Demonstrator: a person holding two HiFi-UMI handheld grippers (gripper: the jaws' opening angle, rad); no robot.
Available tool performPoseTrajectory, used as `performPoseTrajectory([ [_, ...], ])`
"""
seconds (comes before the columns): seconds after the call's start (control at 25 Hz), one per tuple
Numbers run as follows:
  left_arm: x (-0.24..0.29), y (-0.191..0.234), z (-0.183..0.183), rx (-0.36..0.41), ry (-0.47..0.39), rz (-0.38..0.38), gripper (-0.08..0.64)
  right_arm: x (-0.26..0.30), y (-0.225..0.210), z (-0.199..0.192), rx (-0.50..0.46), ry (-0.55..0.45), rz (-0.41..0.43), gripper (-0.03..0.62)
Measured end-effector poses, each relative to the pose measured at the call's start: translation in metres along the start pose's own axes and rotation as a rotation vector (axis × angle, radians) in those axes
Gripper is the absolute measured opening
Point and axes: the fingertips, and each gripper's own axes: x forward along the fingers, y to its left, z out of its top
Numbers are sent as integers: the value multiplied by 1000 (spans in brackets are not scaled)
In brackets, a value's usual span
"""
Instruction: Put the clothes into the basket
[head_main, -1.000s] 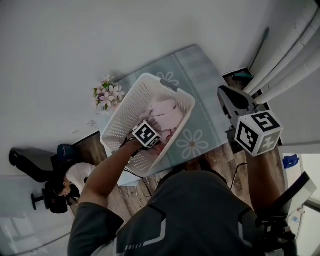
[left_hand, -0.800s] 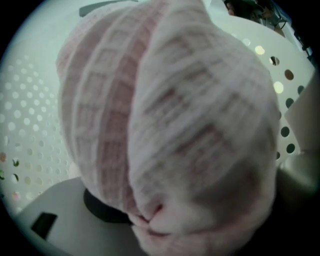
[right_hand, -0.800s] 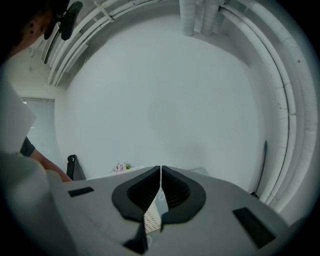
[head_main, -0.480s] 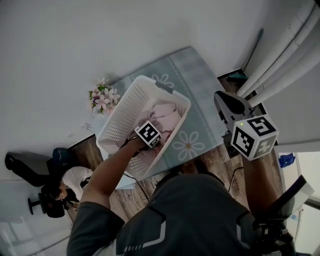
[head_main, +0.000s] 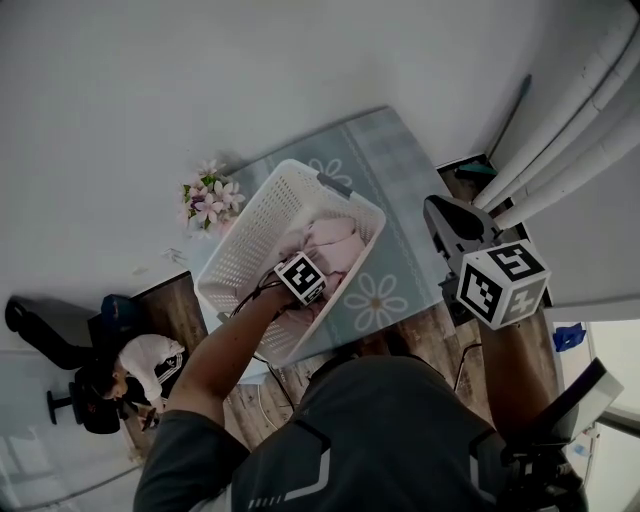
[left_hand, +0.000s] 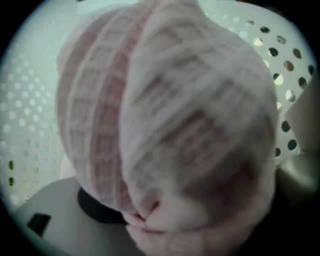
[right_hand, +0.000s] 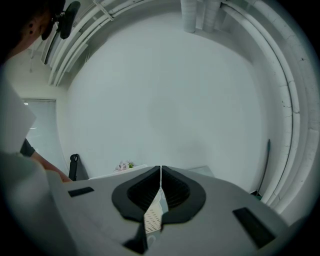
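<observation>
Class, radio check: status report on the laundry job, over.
Left gripper in basket, jaws opening, pink cloth between them. Right gripper shut, empty, held aside. Nothing in the way.

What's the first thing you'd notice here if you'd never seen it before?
The pink checked cloth fills the left gripper view, bunched between the opening jaws of the left hand-held gripper inside the white basket. Off to the right, the right hand-held gripper hangs shut and empty beside the flower-printed tablecloth.
</observation>
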Motion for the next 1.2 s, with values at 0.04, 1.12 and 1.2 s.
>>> performPoseTrajectory([
  [0.04,0,-1,0,0,-2,-2,410,0,0,0,1,2,4,17],
  [1.12,-164,16,25,-135,-442,280,508,2,-17,11,16,-23,176,17],
  [1.2,-189,12,34,-171,-545,310,505,5,-14,11,8,-11,202,17],
])
